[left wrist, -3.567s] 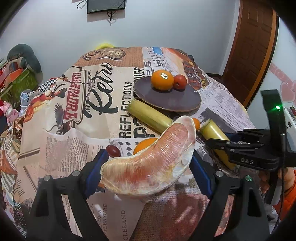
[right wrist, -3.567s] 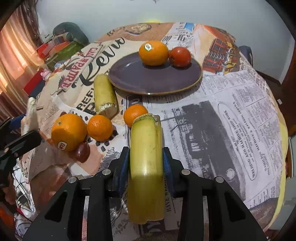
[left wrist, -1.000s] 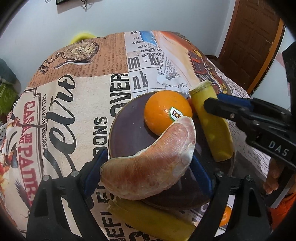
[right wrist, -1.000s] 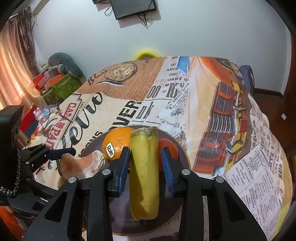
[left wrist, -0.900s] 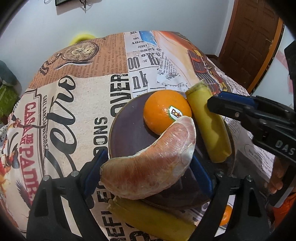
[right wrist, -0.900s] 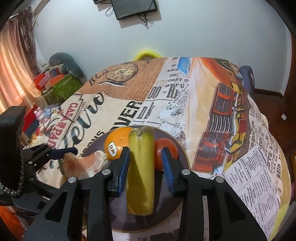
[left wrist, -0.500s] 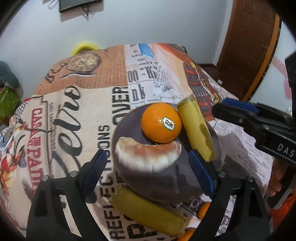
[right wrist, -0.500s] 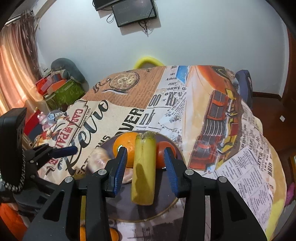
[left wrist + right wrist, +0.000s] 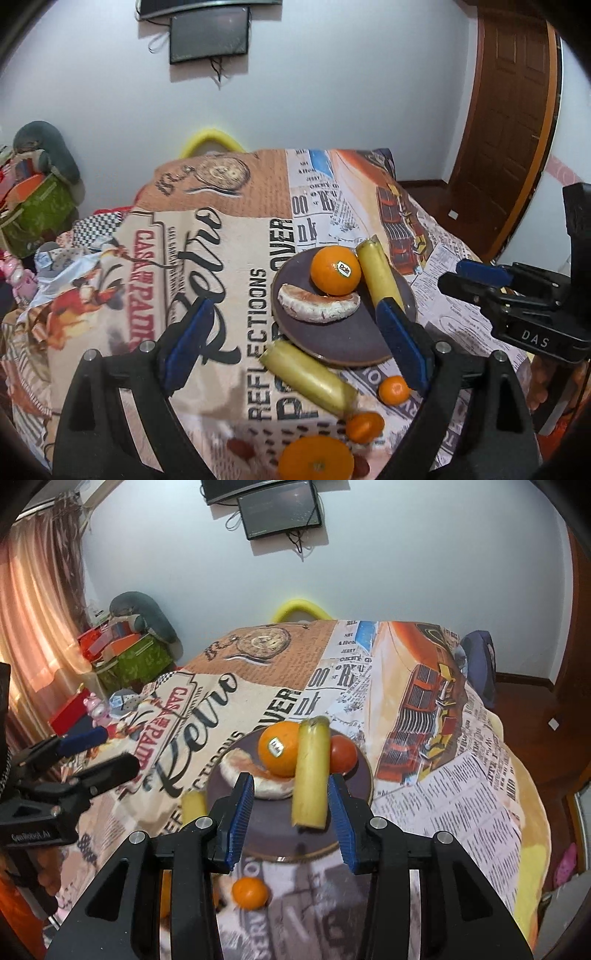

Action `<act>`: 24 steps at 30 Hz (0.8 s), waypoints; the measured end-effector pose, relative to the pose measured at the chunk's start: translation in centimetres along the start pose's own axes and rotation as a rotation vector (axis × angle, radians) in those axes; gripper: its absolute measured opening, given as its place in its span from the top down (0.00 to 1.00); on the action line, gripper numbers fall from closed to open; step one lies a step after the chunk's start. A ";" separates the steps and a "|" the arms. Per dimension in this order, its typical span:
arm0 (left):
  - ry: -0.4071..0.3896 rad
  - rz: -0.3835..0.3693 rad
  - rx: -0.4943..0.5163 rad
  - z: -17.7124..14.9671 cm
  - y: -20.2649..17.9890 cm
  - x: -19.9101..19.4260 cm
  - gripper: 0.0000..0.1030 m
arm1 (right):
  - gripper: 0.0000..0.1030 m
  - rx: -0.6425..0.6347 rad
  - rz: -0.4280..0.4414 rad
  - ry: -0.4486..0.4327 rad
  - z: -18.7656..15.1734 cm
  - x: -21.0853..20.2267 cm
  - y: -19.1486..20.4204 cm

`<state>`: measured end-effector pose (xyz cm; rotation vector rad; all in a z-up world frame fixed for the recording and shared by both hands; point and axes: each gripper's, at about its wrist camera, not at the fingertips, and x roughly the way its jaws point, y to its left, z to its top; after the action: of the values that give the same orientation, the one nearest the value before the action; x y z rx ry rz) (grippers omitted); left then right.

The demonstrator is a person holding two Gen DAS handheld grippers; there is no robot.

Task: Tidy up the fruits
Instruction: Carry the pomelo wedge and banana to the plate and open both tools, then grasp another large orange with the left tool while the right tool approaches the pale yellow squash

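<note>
Since half a second ago: both your grippers backed off plate [image 9: 334,345]; pomelo wedge [image 9: 318,307] and banana piece [image 9: 311,773] left on it. Left gripper [image 9: 291,345] apart, empty; right gripper [image 9: 290,821] apart, empty. Next target by my judgement: second banana piece [image 9: 307,376], on surface just off plate's near-left rim, long axis diagonal, lying between left gripper's fingers; left nearer.

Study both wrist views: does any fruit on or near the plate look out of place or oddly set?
Yes. One yellow fruit piece lies on the tablecloth beside the plate, while its match lies on the plate, its near end reaching toward the rim. Three oranges also sit off the plate. Both claws are open and empty.
</note>
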<state>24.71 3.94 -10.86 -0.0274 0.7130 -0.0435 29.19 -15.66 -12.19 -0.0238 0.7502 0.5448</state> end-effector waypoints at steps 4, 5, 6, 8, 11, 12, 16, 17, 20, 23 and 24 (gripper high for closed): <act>-0.004 0.000 -0.019 -1.4 0.1 -2.1 0.12 | 0.58 -0.020 -0.010 -0.011 -0.8 -1.6 1.0; 0.000 -0.001 -0.026 -1.7 0.2 -2.4 0.12 | 0.56 -0.024 -0.014 -0.014 -1.0 -2.0 1.2; 0.009 -0.004 -0.035 -2.2 0.3 -2.6 0.12 | 0.56 -0.030 -0.017 -0.016 -1.2 -2.2 1.4; 0.032 0.000 -0.051 -3.0 0.3 -2.7 0.12 | 0.56 -0.041 -0.021 -0.016 -1.6 -2.7 1.9; 0.073 0.001 -0.081 -4.7 0.4 -2.6 0.12 | 0.56 -0.043 -0.020 -0.011 -2.3 -3.2 2.4; 0.084 -0.003 -0.086 -5.2 0.3 -2.6 0.13 | 0.56 -0.045 -0.020 -0.007 -2.6 -3.3 2.5; 0.140 0.010 -0.087 -7.5 -0.1 -1.7 0.13 | 0.56 -0.046 -0.019 0.009 -3.7 -3.5 3.0; 0.154 0.017 -0.083 -8.1 -0.2 -1.5 0.12 | 0.56 -0.046 -0.019 0.012 -3.9 -3.6 3.0; 0.203 0.012 -0.101 -10.0 -0.2 -0.6 0.12 | 0.56 -0.042 -0.020 0.019 -4.5 -3.8 3.1; 0.248 -0.003 -0.125 -11.5 -0.2 0.2 0.13 | 0.56 -0.030 -0.019 0.031 -5.1 -3.7 2.9; 0.254 -0.003 -0.128 -11.7 -0.3 0.4 0.13 | 0.56 -0.027 -0.018 0.035 -5.2 -3.7 2.9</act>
<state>17.37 3.52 -19.99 -0.1475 0.9690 -0.0043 22.21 -15.95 -13.10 -0.0654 0.7760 0.5385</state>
